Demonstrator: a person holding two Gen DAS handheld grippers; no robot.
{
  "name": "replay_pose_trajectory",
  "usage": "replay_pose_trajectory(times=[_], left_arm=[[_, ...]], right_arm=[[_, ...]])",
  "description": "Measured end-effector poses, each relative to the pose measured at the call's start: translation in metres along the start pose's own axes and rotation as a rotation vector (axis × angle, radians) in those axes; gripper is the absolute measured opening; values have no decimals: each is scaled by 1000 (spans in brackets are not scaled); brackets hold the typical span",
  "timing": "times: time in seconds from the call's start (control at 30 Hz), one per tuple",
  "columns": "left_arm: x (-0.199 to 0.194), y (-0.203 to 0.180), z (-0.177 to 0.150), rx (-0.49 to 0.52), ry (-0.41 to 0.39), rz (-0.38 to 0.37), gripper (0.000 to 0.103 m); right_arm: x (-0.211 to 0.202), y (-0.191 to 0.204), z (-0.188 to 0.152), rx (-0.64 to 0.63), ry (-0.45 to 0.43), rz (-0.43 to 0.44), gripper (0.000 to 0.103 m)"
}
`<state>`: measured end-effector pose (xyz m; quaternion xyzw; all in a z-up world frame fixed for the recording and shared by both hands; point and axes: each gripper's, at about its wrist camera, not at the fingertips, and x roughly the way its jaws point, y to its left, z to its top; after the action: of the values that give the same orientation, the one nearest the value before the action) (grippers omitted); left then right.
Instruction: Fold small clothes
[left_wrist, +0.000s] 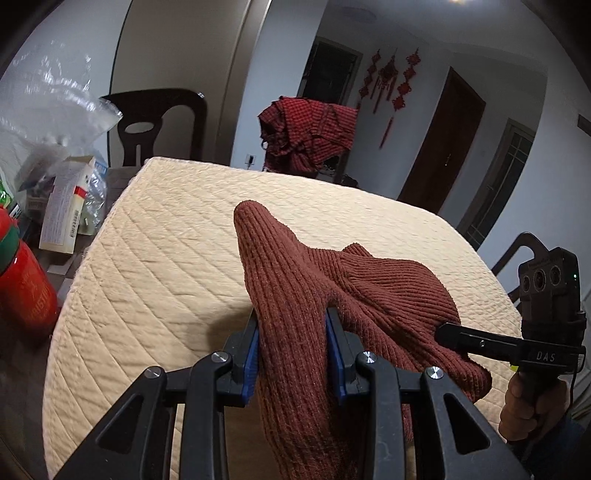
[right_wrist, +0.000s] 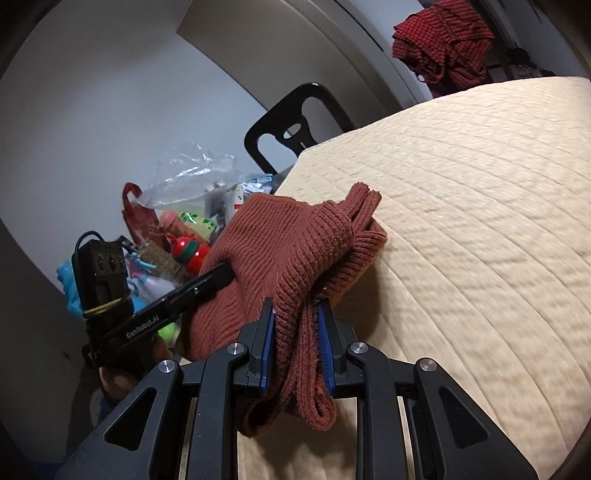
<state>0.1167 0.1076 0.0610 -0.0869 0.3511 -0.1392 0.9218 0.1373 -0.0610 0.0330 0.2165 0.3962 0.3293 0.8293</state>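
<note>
A rust-brown ribbed knit garment (left_wrist: 295, 280) hangs bunched above the cream quilted table cover (left_wrist: 155, 236). My left gripper (left_wrist: 291, 332) is shut on a thick fold of it, blue pads pressed to the knit on both sides. My right gripper (right_wrist: 295, 328) is shut on another bunched part of the same brown knit garment (right_wrist: 280, 240), near its ribbed hem. In the left wrist view the right gripper (left_wrist: 443, 334) reaches in from the right, its tip buried in the cloth. In the right wrist view the left gripper (right_wrist: 225, 273) enters from the left.
A red checked cloth (left_wrist: 310, 136) is draped over something beyond the table's far edge. Clutter sits left of the cover: a white carton (left_wrist: 62, 206), a clear plastic bag (left_wrist: 51, 99), a red bottle (left_wrist: 22, 291). A dark chair (left_wrist: 155, 125) stands behind it.
</note>
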Motion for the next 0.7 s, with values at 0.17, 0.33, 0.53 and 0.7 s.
replay_pose_trajectory(times=[0.17, 0.33, 0.53, 0.7], left_arm=[[29, 28, -17, -26, 65, 35, 35], [25, 39, -28, -77, 52, 44, 46], [-8, 18, -23, 16, -22, 168, 46], [3, 2, -13, 52, -10, 149, 44]], right_arm=[[30, -11, -3, 11, 52, -39, 22], [26, -20, -10, 15, 86, -73, 28], [-2, 7, 2, -113, 7, -169, 28], [24, 21, 18, -199, 33, -243, 21]])
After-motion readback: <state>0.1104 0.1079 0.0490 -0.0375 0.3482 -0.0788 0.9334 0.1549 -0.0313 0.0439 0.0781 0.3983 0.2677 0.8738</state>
